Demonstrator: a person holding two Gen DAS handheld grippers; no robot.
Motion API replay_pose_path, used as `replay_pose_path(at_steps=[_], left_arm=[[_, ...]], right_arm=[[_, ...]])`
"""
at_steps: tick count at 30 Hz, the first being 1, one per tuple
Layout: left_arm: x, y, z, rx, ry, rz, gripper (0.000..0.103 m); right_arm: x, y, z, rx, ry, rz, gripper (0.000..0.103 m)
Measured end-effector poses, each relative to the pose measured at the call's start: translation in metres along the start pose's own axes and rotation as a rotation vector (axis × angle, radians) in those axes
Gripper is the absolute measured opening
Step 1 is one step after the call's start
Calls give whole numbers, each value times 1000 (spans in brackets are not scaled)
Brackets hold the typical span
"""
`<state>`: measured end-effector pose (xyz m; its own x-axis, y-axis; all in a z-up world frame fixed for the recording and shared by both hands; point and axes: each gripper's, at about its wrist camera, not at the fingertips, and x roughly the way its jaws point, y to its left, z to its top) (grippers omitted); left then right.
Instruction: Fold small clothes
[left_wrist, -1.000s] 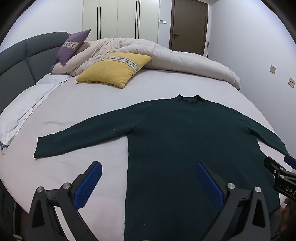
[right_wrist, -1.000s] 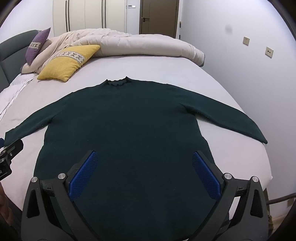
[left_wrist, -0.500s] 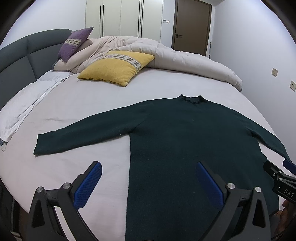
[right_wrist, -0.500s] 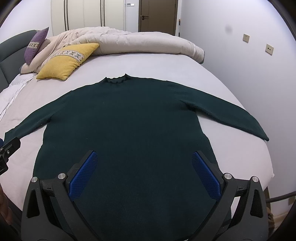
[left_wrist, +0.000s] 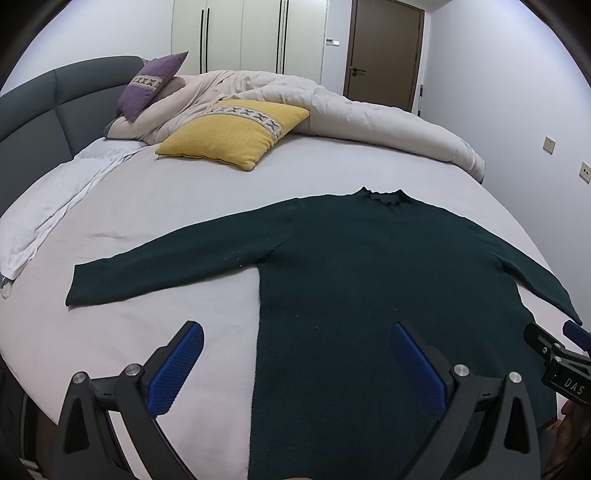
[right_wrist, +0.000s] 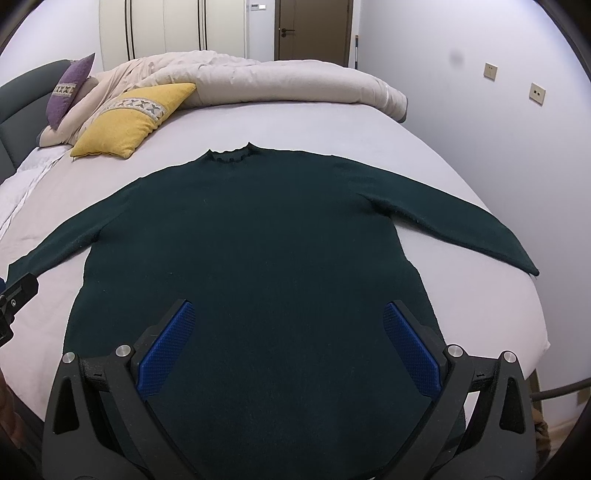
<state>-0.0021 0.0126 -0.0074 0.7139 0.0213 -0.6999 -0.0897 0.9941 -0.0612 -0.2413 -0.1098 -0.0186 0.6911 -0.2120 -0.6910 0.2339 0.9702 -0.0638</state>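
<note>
A dark green long-sleeved sweater lies flat on the bed, collar away from me and both sleeves spread out. My left gripper hovers open above the sweater's lower left side edge, nothing between its blue pads. Over the lower middle of the sweater's body my right gripper stands open and empty. The right gripper's tip shows at the right edge of the left wrist view, and the left gripper's tip at the left edge of the right wrist view.
The bed sheet is pale grey. A yellow cushion, a purple cushion and a bunched beige duvet lie at the far side. A white towel lies at left, by the grey headboard. A wall is close on the right.
Both grippers have drawn back and tilted slightly, so the sweater sits a little farther out in both views. The sweater itself has not moved; both grippers stay open.
</note>
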Motion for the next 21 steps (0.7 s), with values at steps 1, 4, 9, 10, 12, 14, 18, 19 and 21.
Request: replay_pose_path(at_steps=[1, 4, 9, 10, 12, 14, 18, 19, 21], left_arm=[[0, -1, 0, -2, -1, 0, 103], [0, -1, 0, 1, 0, 1, 103], [1, 0, -1, -3, 2, 0, 103], [1, 0, -2, -4, 2, 1, 103], [1, 0, -2, -4, 4, 2, 103], [2, 0, -3, -6, 5, -1, 103], [3, -1, -3, -12, 7, -1, 103], [4, -2, -3, -13, 6, 0, 103], [4, -2, -3, -11, 7, 0, 103]], right_arm=[[0, 0, 0, 0, 0, 1, 103], [0, -1, 0, 2, 1, 1, 103], [2, -1, 0, 5, 5, 1, 103], [2, -1, 0, 5, 6, 2, 103], [4, 0, -1, 4, 7, -1, 103], [5, -1, 0, 7, 11, 0, 103], [7, -1, -1, 9, 13, -3, 103], [8, -2, 0, 10, 15, -4, 103], [11, -4, 1, 12, 18, -5, 103]])
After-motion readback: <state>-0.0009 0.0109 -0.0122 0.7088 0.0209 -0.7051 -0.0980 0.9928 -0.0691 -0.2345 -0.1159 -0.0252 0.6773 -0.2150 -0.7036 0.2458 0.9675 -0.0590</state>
